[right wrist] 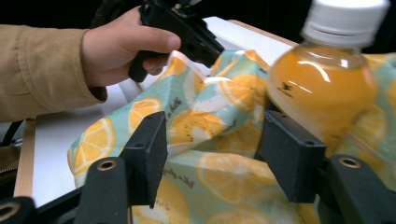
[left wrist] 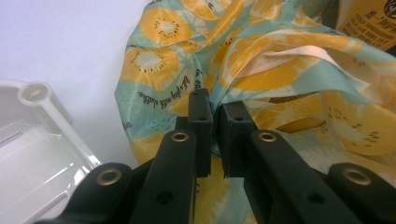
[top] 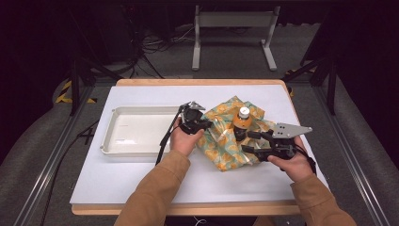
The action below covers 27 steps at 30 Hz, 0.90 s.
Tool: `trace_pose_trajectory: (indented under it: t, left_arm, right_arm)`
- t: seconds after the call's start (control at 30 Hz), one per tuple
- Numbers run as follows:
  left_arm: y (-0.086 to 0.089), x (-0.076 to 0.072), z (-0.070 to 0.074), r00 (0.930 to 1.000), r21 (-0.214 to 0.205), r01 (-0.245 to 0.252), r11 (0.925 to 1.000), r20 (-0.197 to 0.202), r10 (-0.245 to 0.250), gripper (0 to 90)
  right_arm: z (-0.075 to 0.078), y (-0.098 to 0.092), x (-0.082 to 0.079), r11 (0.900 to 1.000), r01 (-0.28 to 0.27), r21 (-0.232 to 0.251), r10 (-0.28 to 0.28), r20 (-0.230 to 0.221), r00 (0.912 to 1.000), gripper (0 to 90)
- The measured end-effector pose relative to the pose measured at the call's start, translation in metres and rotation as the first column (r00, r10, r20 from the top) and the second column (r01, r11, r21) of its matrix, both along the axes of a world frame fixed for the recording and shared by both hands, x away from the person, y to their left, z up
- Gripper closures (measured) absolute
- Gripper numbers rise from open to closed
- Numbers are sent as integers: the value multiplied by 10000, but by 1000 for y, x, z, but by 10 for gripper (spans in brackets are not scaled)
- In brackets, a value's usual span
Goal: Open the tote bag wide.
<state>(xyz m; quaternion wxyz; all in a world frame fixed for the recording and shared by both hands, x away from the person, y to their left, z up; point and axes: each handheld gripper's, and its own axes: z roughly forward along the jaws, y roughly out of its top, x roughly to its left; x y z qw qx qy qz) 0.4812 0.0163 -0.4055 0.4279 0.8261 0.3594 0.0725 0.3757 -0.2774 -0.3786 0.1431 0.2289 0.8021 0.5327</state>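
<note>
**Bottle upright just beyond the open right jaws**

Right gripper [right wrist: 212,154] unclenched over the citrus-print cloth [right wrist: 219,182], holding nothing; the orange drink bottle [right wrist: 322,88] stands upright just ahead, beside its right-hand jaw. Farther off, left gripper [left wrist: 215,135] pinches the cloth's opposite edge

From my seat I see the white rectangular plastic tray [top: 136,129] lying on the left half of the white-topped wooden table [top: 141,181]. To its right lies the crumpled lemon-print cloth [top: 221,150], near the tray but, as far as I can tell, not touching it. The orange-filled plastic bottle with a white cap [top: 242,120] stands upright on the cloth, toward its far side. Behind the table a grey metal frame [top: 234,35] stands on the floor.
</note>
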Motion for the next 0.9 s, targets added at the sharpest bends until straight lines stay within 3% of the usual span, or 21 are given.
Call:
trace_pose_trajectory:
  t: [0.2,0.4,0.9]
  left_arm:
    - [0,0,-1,10000,-37,-15,10000,-35,15,847]
    - [2,1,-2,10000,4,-53,10000,-80,53,841]
    - [2,2,-4,9999,-5,-90,10000,-142,90,838]
  right_arm:
    - [-6,12,5,9982,-574,-173,575,18,9983,413]
    - [-14,14,10,9948,-902,-470,897,-121,9959,337]
    - [-33,3,20,9923,-984,-755,935,-667,9934,341]
